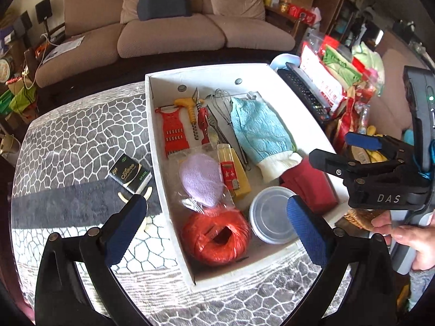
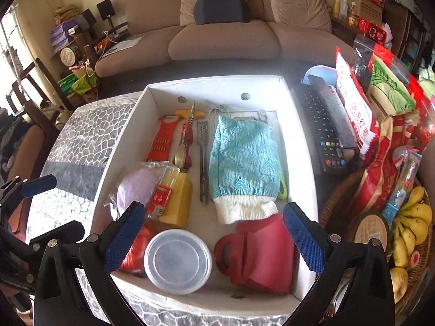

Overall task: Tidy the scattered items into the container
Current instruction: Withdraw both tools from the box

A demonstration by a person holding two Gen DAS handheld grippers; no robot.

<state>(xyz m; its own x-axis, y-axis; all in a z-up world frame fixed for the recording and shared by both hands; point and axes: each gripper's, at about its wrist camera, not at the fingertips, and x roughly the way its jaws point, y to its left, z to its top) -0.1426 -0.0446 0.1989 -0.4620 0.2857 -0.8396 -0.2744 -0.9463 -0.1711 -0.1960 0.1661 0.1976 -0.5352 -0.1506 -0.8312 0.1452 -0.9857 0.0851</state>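
Observation:
A white box [image 1: 152,125] [image 2: 296,125] sits on the patterned table and holds a blue glove [image 1: 257,130] [image 2: 244,157], red twine ball [image 1: 216,237], clear lid [image 1: 269,214] [image 2: 178,260], red cloth [image 1: 310,184] [image 2: 261,255], yellow block [image 2: 178,201], purple sponge [image 1: 199,179], red grater [image 1: 174,129] and metal utensils. A small black packet [image 1: 130,173] and white clips [image 1: 148,192] lie on the table left of the box. My left gripper [image 1: 214,225] is open and empty over the box's near end. My right gripper [image 2: 212,236] is open and empty above the lid and red cloth; it also shows in the left wrist view [image 1: 337,150].
A black keyboard [image 2: 320,127] and remote lie right of the box. Snack bags [image 2: 378,125] and a wicker basket [image 2: 337,190] with bananas [image 2: 413,225] crowd the right side. A beige sofa [image 2: 223,40] stands behind the table.

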